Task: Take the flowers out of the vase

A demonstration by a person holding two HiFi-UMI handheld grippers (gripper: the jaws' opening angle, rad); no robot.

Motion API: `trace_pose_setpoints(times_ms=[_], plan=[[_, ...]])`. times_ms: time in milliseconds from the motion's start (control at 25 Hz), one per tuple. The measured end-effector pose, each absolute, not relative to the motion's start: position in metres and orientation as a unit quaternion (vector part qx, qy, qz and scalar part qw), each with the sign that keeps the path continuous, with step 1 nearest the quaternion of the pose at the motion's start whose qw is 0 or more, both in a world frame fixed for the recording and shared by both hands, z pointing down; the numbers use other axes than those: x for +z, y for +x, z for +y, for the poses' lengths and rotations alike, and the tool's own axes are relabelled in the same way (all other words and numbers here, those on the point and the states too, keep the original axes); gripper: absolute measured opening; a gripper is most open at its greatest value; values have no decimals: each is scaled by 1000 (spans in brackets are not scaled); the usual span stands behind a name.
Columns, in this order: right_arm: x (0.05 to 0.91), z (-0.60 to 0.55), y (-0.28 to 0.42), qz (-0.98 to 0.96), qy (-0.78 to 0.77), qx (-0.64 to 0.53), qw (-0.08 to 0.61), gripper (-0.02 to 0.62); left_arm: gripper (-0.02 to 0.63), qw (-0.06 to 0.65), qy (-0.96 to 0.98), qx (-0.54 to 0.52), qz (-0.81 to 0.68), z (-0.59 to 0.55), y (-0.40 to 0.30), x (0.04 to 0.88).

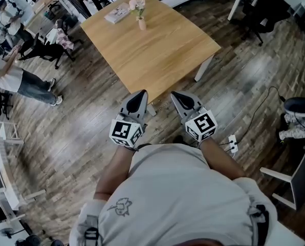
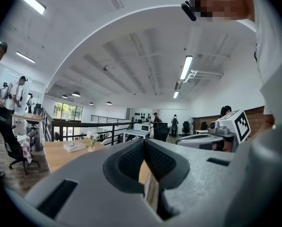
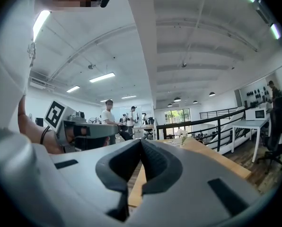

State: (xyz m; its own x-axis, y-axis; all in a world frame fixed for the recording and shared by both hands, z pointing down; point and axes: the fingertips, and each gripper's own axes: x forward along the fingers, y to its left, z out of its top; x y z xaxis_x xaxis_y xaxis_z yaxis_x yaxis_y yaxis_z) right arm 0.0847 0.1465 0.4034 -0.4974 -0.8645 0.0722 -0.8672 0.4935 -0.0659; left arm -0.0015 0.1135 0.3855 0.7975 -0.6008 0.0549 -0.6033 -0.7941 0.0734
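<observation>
Pale pink flowers [image 1: 137,5] stand in a small tan vase [image 1: 142,24] near the far end of a wooden table [image 1: 157,55]. Both grippers are held level, side by side, just short of the table's near corner and far from the vase. The left gripper [image 1: 142,93] is shut with nothing in it, and so is the right gripper [image 1: 174,94]. In the left gripper view the closed jaws [image 2: 144,141] point over the table, with the flowers [image 2: 92,137] small at the left. In the right gripper view the shut jaws [image 3: 141,141] point toward the flowers [image 3: 182,137], far off.
A book [image 1: 117,14] lies on the table beside the vase. A person [image 1: 9,76] and office chairs [image 1: 50,47] are at the left. A white table leg [image 1: 204,67], a floor power strip [image 1: 233,143] and a chair [image 1: 296,181] lie to the right.
</observation>
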Motion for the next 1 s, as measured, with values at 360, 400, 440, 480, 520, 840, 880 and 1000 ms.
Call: trace_pose_setpoints(times_ms=[360, 400, 440, 480, 520, 840, 880, 1000], plan=[[414, 90, 104, -863, 501, 61, 26, 5, 5, 54, 943, 17, -327, 64, 11, 393], [415, 82, 103, -863, 501, 63, 26, 5, 5, 54, 944, 15, -326, 56, 10, 393], [416, 74, 101, -862, 502, 63, 27, 5, 5, 54, 944, 13, -326, 46, 8, 393], [415, 65, 98, -862, 502, 63, 28, 5, 5, 55, 944, 11, -325, 36, 6, 393], [414, 55, 94, -862, 503, 63, 30, 5, 5, 55, 945, 9, -323, 26, 4, 392], [411, -27, 75, -849, 524, 59, 41, 5, 5, 38, 951, 12, -306, -47, -34, 387], [410, -36, 72, -847, 527, 59, 42, 5, 5, 38, 951, 12, -306, -54, -39, 387], [408, -60, 65, -844, 530, 60, 48, 5, 5, 41, 950, 14, -308, -72, -52, 388]])
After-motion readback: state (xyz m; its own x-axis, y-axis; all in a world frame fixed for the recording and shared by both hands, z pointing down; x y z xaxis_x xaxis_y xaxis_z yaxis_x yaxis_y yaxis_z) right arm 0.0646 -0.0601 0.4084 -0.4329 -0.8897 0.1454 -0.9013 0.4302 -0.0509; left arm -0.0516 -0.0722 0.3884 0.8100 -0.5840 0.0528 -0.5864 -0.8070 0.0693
